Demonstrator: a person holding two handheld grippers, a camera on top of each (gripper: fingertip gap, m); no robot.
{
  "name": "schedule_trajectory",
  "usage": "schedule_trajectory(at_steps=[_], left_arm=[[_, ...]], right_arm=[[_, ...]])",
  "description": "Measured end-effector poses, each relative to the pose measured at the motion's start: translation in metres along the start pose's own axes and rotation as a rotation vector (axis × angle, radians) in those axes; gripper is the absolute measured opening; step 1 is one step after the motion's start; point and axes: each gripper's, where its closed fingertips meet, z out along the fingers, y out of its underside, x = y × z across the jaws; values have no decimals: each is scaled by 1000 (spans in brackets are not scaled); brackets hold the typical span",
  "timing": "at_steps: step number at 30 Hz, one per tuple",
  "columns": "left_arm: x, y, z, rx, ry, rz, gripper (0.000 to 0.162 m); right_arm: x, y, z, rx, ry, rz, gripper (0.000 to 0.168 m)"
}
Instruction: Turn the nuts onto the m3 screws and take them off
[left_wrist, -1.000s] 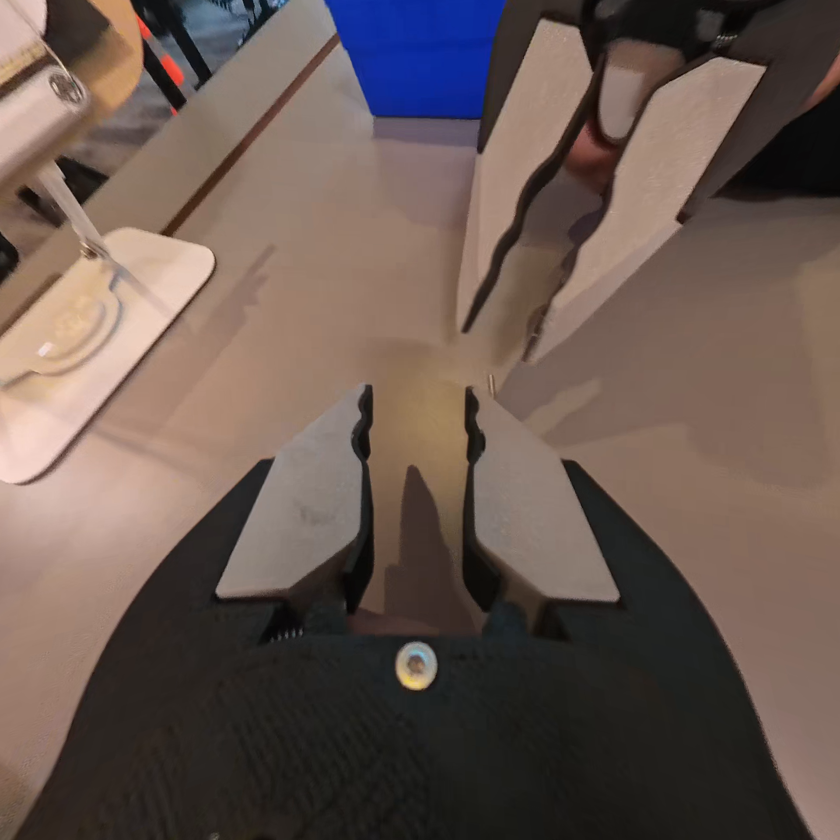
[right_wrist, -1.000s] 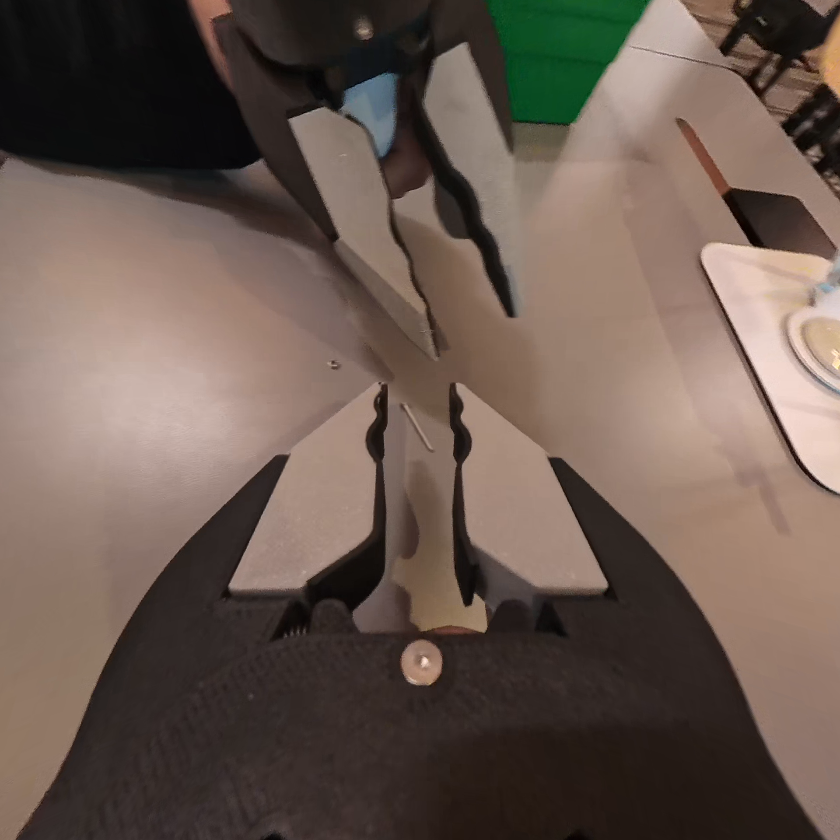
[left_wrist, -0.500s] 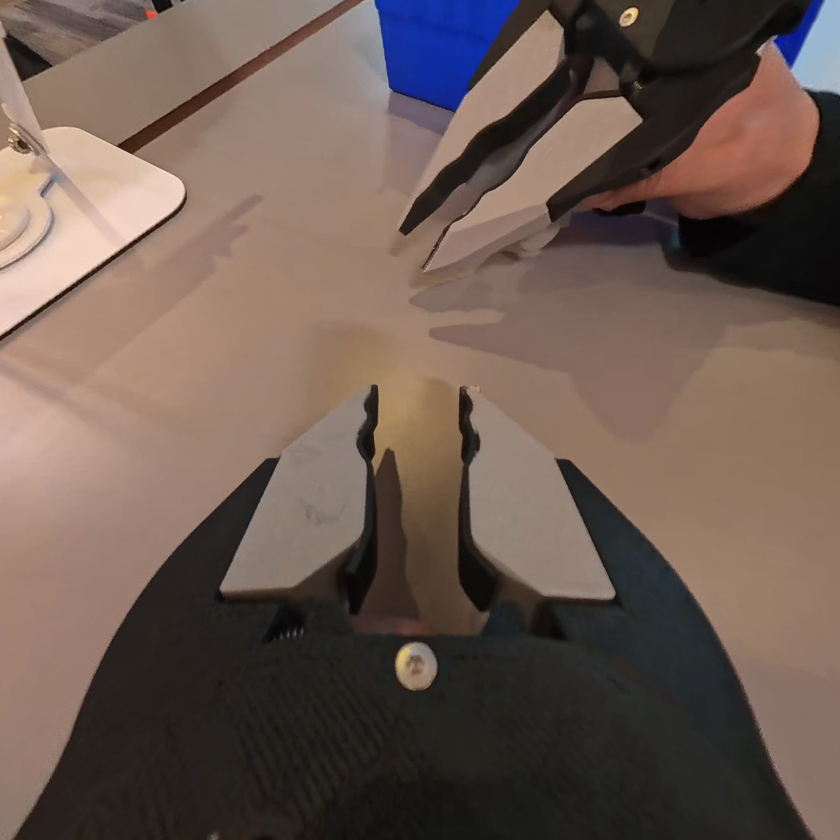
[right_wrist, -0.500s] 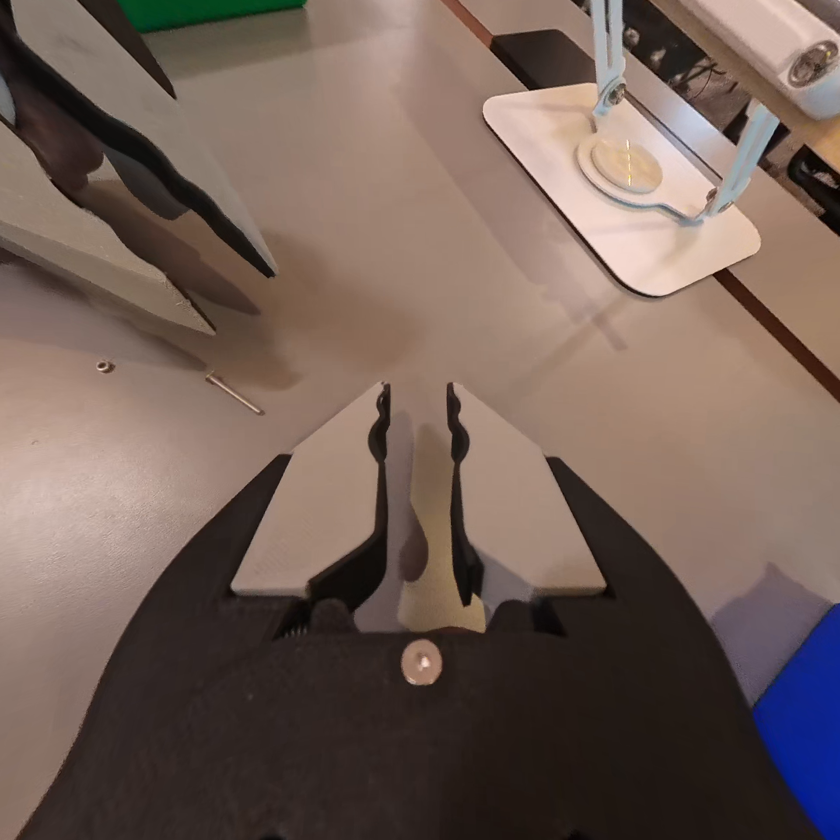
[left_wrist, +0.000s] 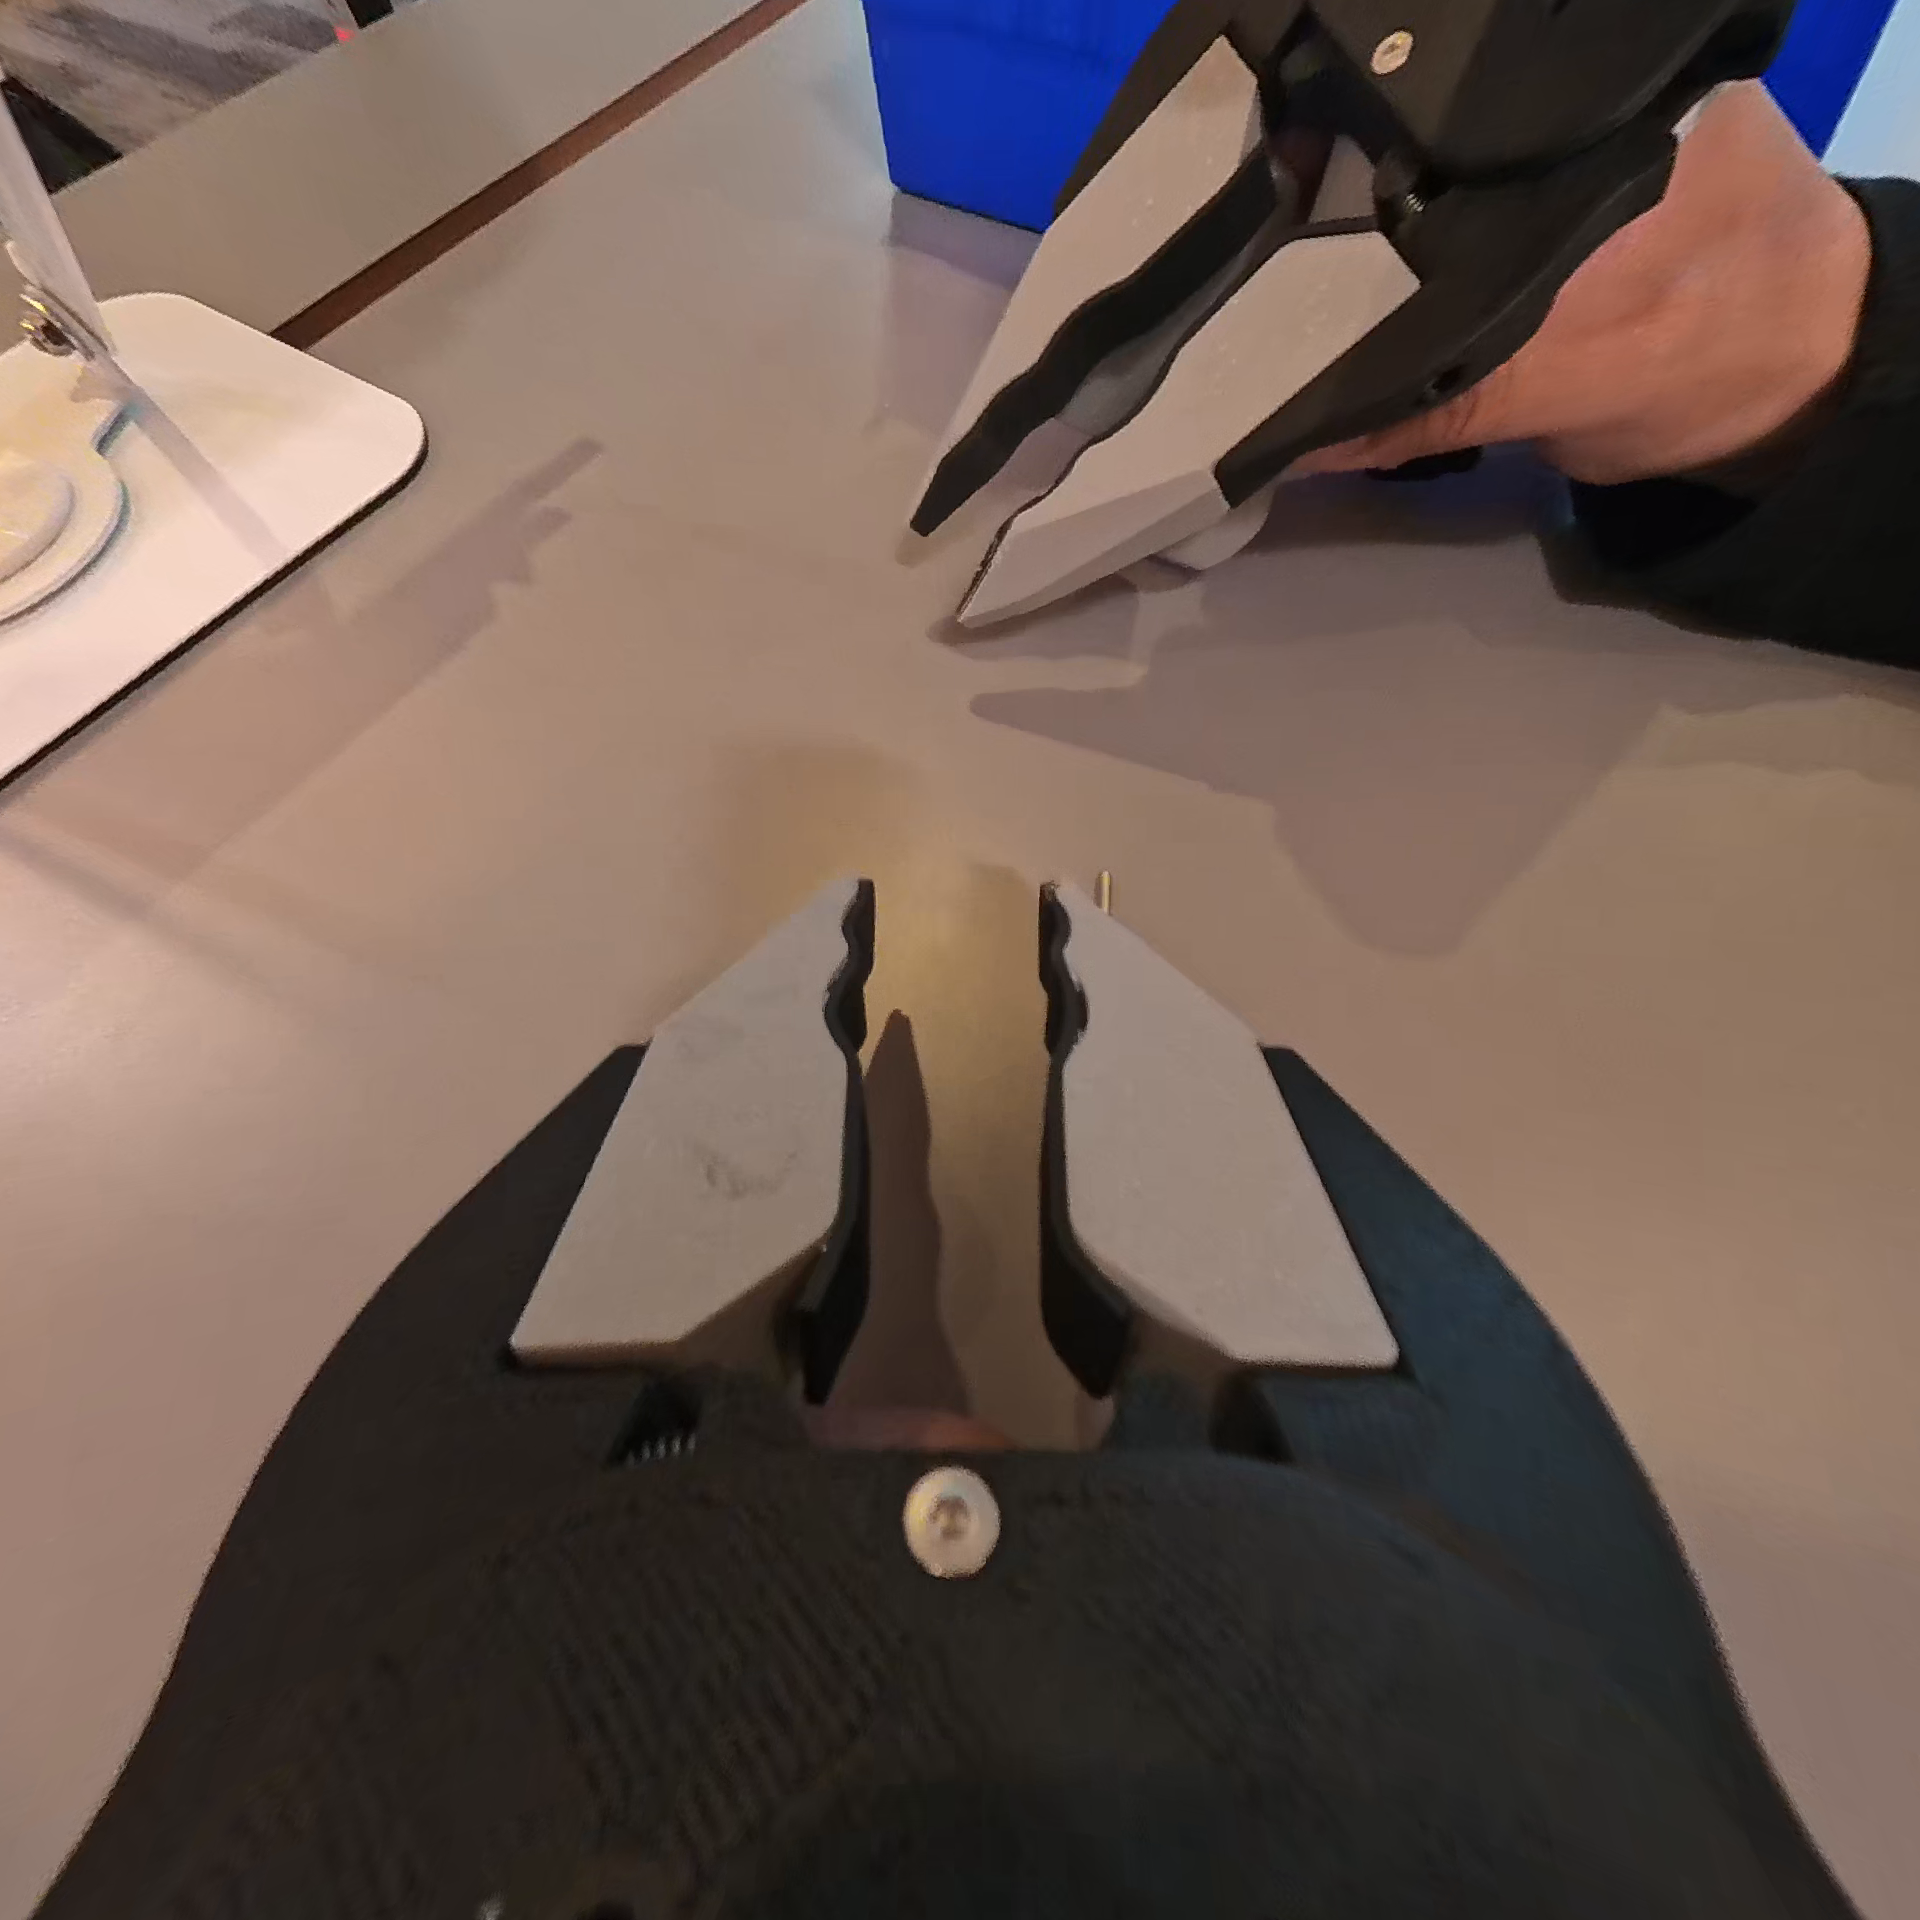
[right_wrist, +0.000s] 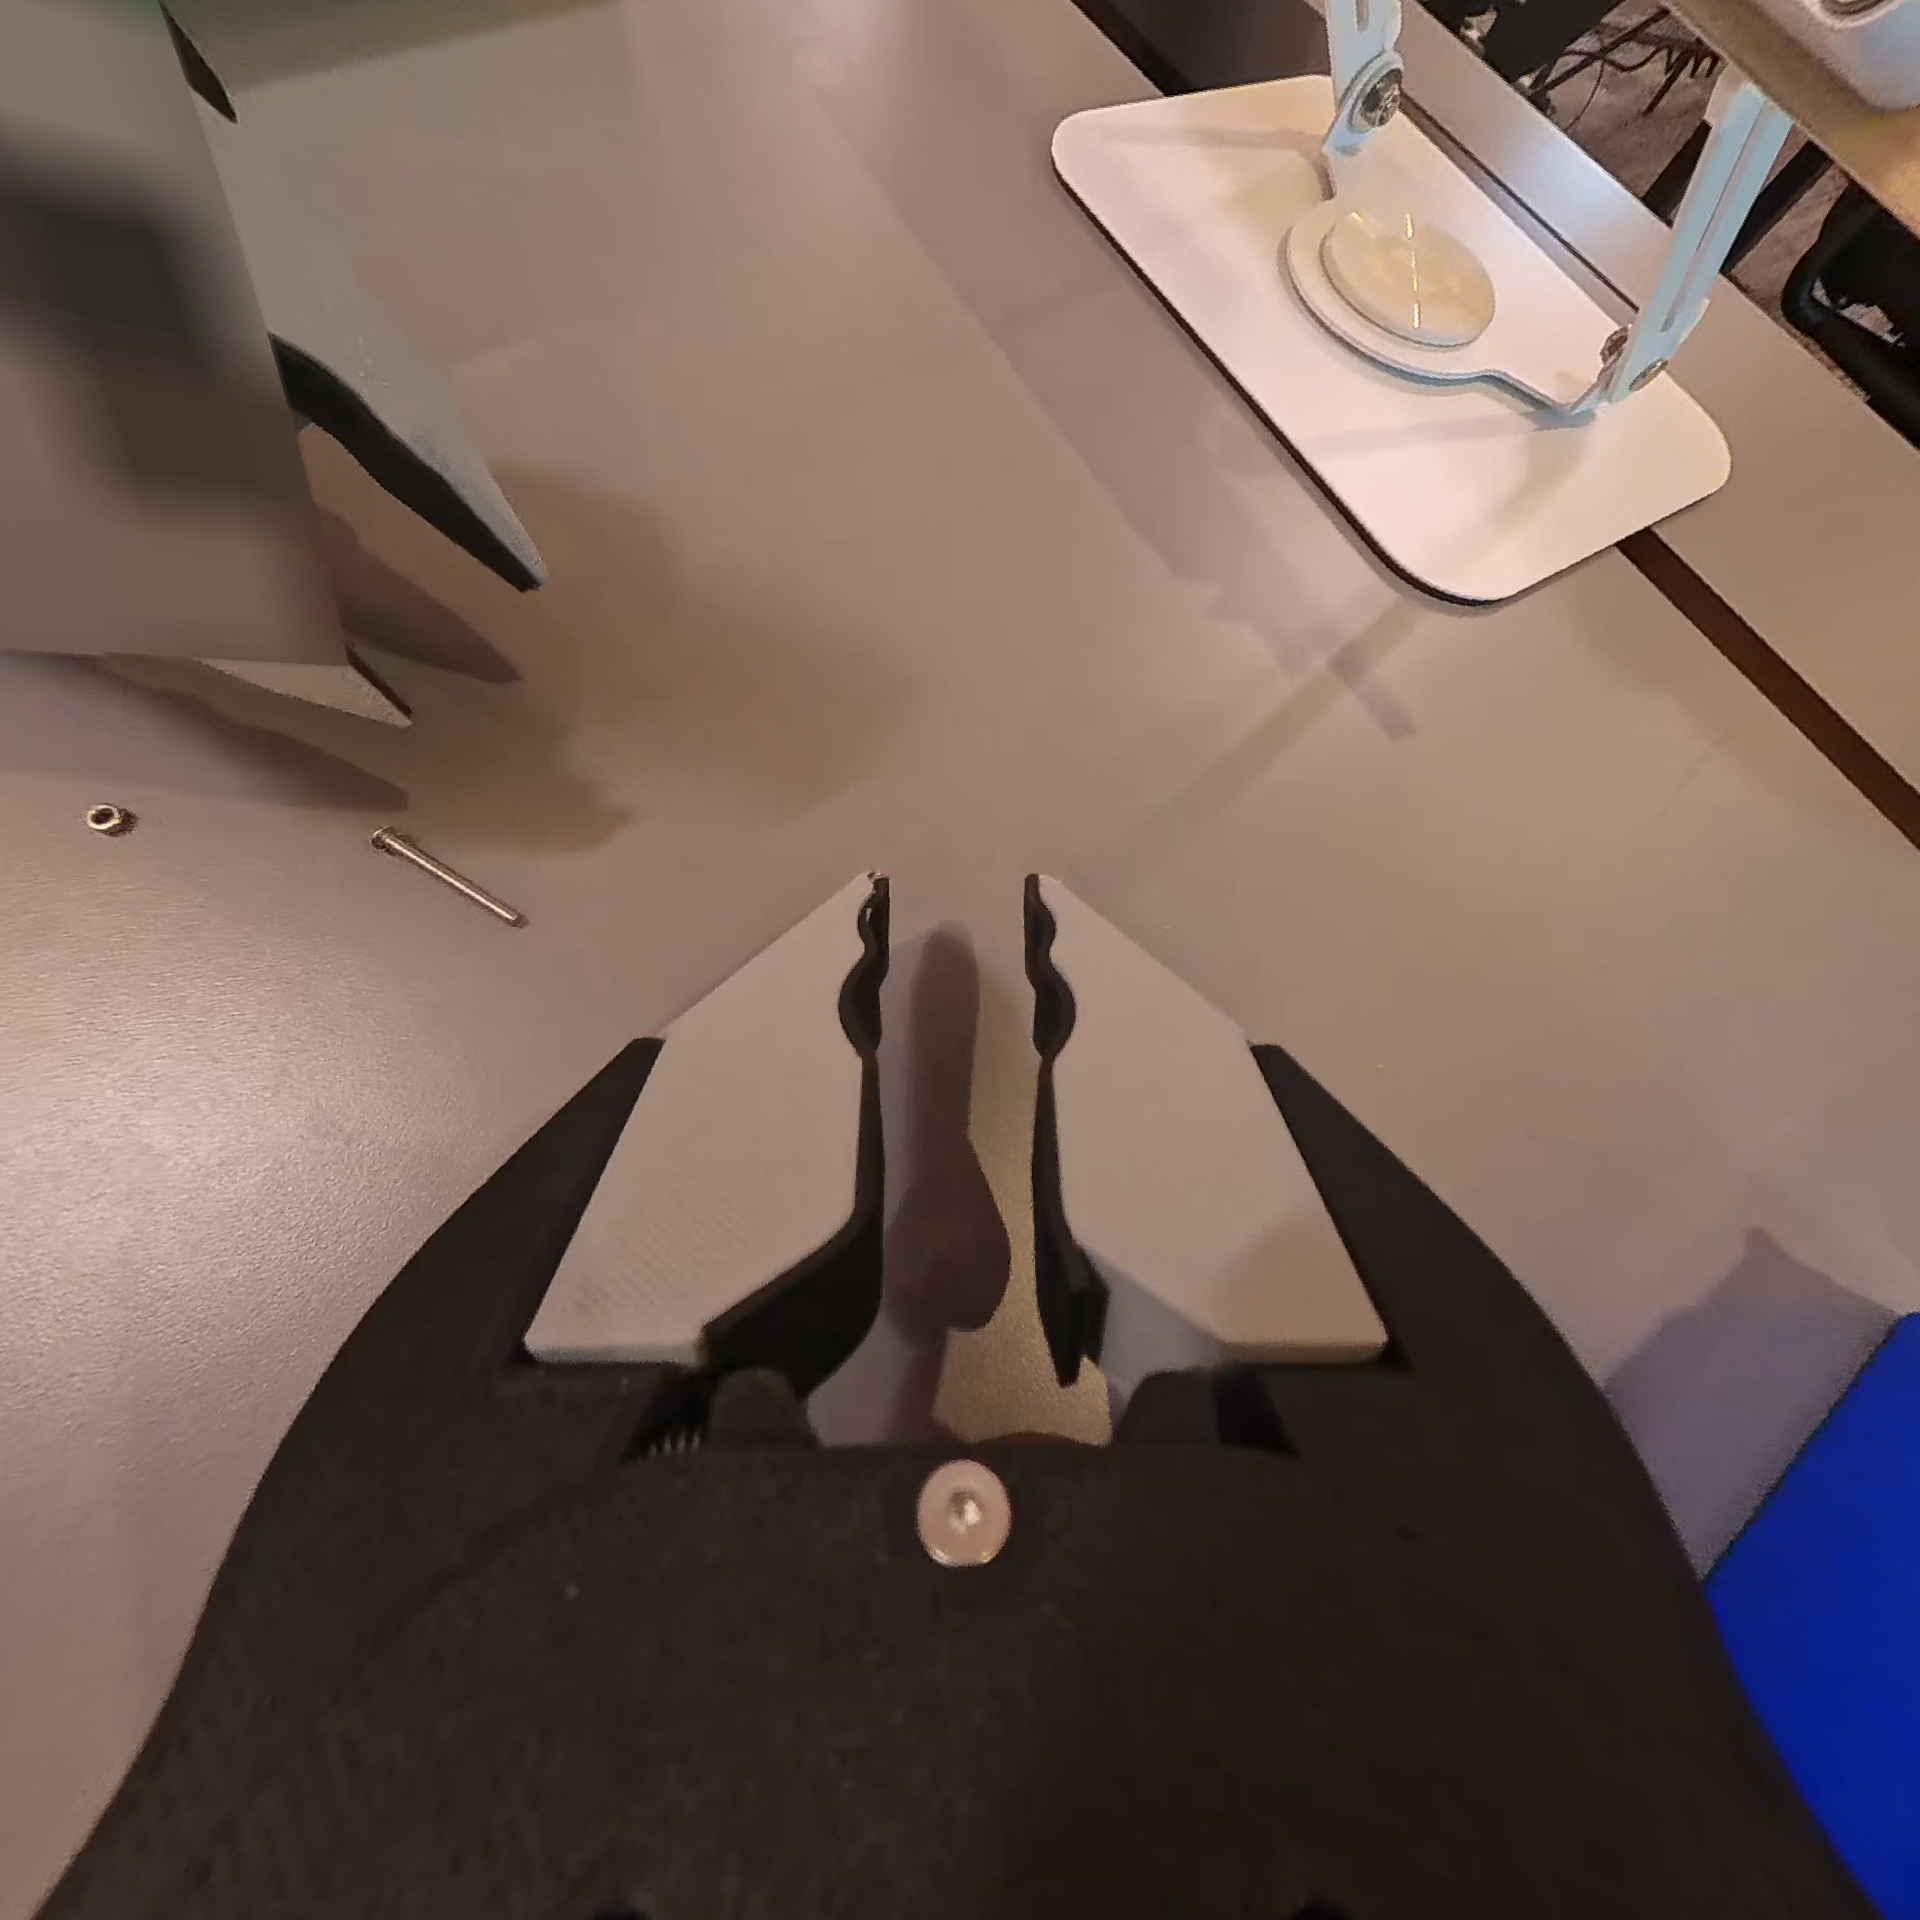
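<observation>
A thin silver M3 screw (right_wrist: 447, 876) lies flat on the grey table (right_wrist: 727, 312), with a small nut (right_wrist: 108, 819) loose to its left, apart from it. My right gripper (right_wrist: 956, 883) is open and empty, to the right of the screw. It also shows in the left wrist view (left_wrist: 951, 566), held by a hand, with its lower finger down on the table. My left gripper (left_wrist: 956, 894) is open and empty just above the table. The screw's end (left_wrist: 1104, 885) peeks out beside its right fingertip. In the right wrist view the left gripper (right_wrist: 457, 623) hangs just beyond the screw.
A white stand base (right_wrist: 1392, 343) with pale blue arms sits on the table's far side and also shows in the left wrist view (left_wrist: 187, 468). A blue bin (left_wrist: 987, 94) stands behind the right gripper; its corner (right_wrist: 1849, 1558) is near my right gripper. The table's brown edge strip (right_wrist: 1766, 644) runs past the base. Spacing between my two grippers at the tips: around 10 cm. The small nut (right_wrist: 108, 819) lies around 7 cm away from my left fingertips.
My right gripper has swung right, away from the screw that lay between its fingers, and settled on the table. The left gripper has tilted lower. Screw and nut have not moved.
</observation>
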Motion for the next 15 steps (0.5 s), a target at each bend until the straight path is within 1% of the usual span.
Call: schedule_trajectory(at_steps=[5,10,12,15], left_arm=[[9,6,-6,-33,93,24,30],[26,35,-22,-161,250,92,35],[17,40,-26,-172,229,68,35],[2,39,-35,-156,205,-3,35]], right_arm=[[-1,0,1,-2,-6,-7,23],[-1,0,0,1,-6,-8,23],[-1,-1,-1,5,-3,-9,23],[-1,-2,-1,6,-1,-10,23]])
